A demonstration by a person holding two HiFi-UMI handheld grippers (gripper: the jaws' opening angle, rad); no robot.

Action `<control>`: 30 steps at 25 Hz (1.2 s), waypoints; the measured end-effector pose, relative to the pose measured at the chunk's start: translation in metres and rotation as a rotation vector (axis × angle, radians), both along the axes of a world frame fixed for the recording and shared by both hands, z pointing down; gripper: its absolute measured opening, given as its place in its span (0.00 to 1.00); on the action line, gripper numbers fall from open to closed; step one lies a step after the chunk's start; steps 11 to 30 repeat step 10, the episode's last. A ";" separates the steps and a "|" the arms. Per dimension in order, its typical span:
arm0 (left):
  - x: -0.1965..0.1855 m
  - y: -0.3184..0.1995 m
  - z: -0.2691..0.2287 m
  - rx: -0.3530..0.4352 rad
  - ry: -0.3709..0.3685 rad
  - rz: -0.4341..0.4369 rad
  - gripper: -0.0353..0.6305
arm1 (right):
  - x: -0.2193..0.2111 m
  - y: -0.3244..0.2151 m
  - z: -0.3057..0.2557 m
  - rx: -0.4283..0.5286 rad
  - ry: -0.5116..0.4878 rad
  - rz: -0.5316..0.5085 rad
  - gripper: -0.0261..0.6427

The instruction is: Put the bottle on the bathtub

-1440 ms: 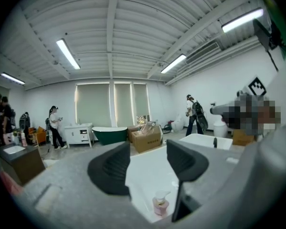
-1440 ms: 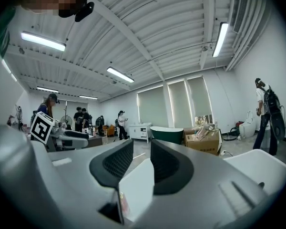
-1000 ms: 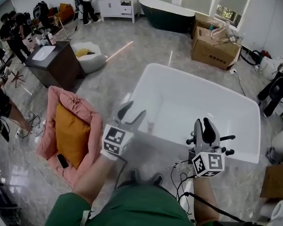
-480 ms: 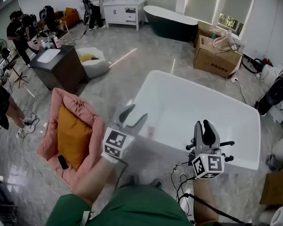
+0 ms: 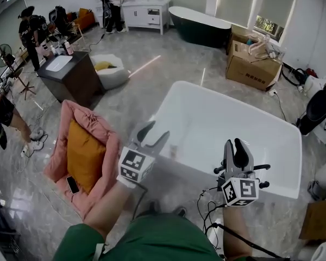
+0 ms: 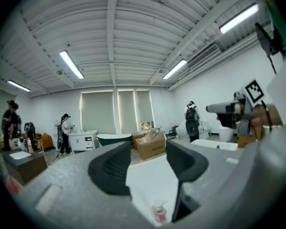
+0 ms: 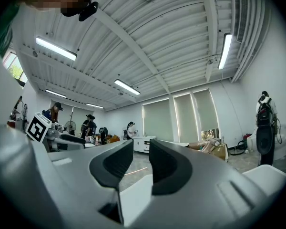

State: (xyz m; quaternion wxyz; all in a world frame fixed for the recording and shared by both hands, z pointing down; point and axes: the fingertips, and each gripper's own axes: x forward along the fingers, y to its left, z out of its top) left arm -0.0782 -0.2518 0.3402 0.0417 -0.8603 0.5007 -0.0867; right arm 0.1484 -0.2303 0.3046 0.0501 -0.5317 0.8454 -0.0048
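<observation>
Since neither had moved, the left gripper (image 5: 156,128) hung open short of the bottle (image 5: 174,150), the right gripper (image 5: 233,142) barely parted; both empty, pickup pending.

Mid-floor, the bathtub (image 5: 228,124); at its near left corner, the bottle (image 6: 158,213). Left of it on the floor, a cushion bed (image 5: 84,145) with a phone (image 5: 72,185) on its near edge. Behind the bed, a table (image 5: 70,78). Behind the bathtub, a cardboard box (image 5: 252,67); further back, a second tub (image 5: 200,23).

Green top (image 5: 152,241); grey left tongs (image 5: 154,132), seemingly black-padded.
</observation>
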 end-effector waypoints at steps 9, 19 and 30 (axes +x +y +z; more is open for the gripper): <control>0.022 -0.007 0.012 -0.018 0.000 -0.026 0.40 | 0.023 -0.010 0.010 -0.005 0.000 -0.024 0.19; 0.026 -0.009 0.013 -0.020 -0.001 -0.029 0.40 | 0.026 -0.012 0.011 -0.005 0.000 -0.026 0.19; 0.026 -0.009 0.013 -0.020 -0.001 -0.029 0.40 | 0.026 -0.012 0.011 -0.005 0.000 -0.026 0.19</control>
